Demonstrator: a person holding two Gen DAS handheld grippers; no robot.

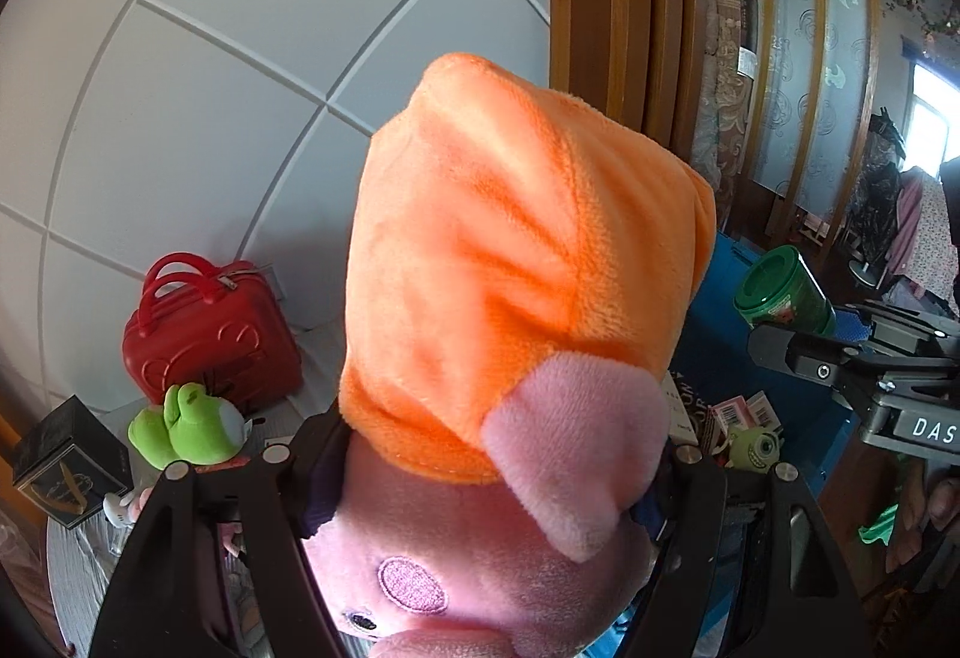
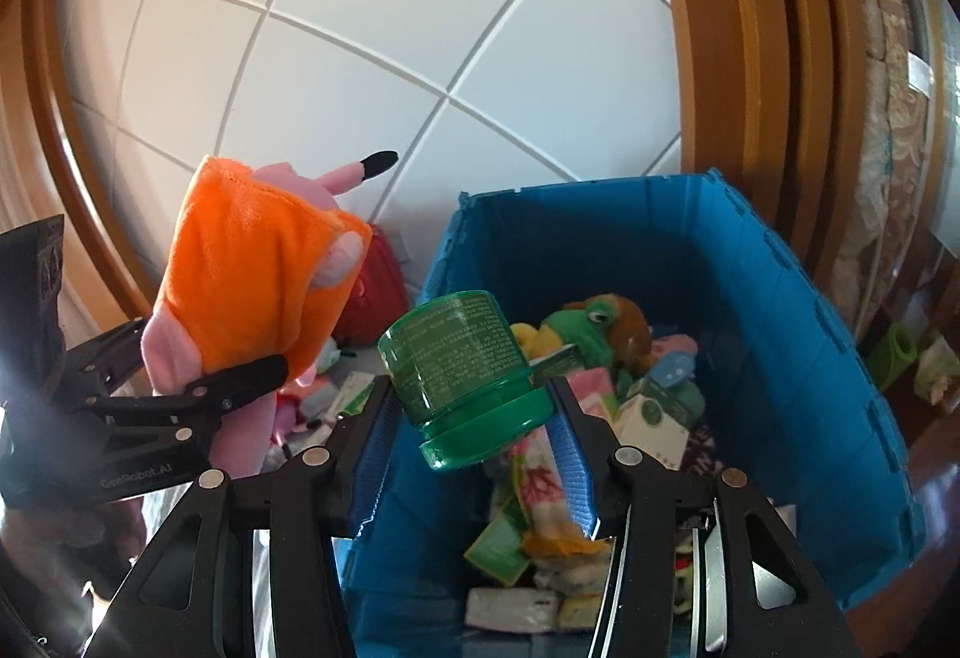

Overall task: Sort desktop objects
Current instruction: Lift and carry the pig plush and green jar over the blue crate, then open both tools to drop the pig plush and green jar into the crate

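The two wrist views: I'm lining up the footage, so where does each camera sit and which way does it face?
Left wrist: on the left gripper, looking along its jaws at the pink plush toy they hold.
Right wrist: on the right gripper, looking down into the blue bin past the green jar in its jaws.
Shared: both show toy, jar, and the opposite gripper.

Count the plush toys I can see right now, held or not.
4: pink pig plush in the left claw; green plush by the red case; one-eyed green toy; frog plush in the blue bin. More may be buried.
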